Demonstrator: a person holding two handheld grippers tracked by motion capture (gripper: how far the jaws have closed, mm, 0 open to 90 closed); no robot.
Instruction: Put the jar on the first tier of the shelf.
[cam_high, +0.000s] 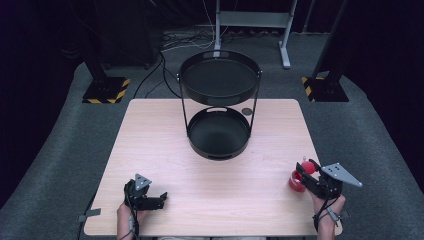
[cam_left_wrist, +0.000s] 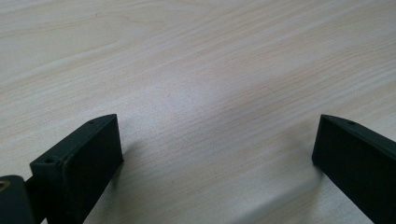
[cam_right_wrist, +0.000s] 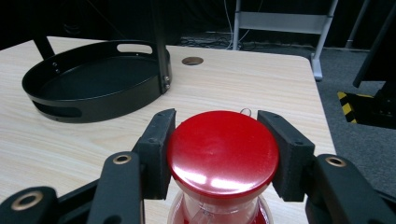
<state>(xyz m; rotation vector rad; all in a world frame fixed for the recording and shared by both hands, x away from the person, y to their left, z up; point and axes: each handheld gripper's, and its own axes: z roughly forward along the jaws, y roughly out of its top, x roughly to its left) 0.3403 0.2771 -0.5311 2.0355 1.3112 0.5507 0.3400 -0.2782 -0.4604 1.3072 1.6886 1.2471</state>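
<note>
A small jar with a round red lid (cam_right_wrist: 223, 149) stands near the table's right front edge, and in the high view the jar (cam_high: 297, 182) looks red below the lid too. My right gripper (cam_right_wrist: 223, 140) is shut on the lid, one black pad on each side; in the high view the right gripper (cam_high: 306, 169) comes in from the right. My left gripper (cam_high: 159, 199) rests low at the table's front left. Seen in its own view, the left gripper (cam_left_wrist: 217, 144) is open over bare wood with nothing between its jaws.
A black two-tier round tray stand sits at the table's far middle: the upper tray (cam_high: 220, 80) is raised on thin posts over the lower tray (cam_high: 218, 134), also seen as the lower tray (cam_right_wrist: 93, 81). A cable hole (cam_high: 247, 111) lies beside it. The light wooden table (cam_high: 165, 145) stretches between.
</note>
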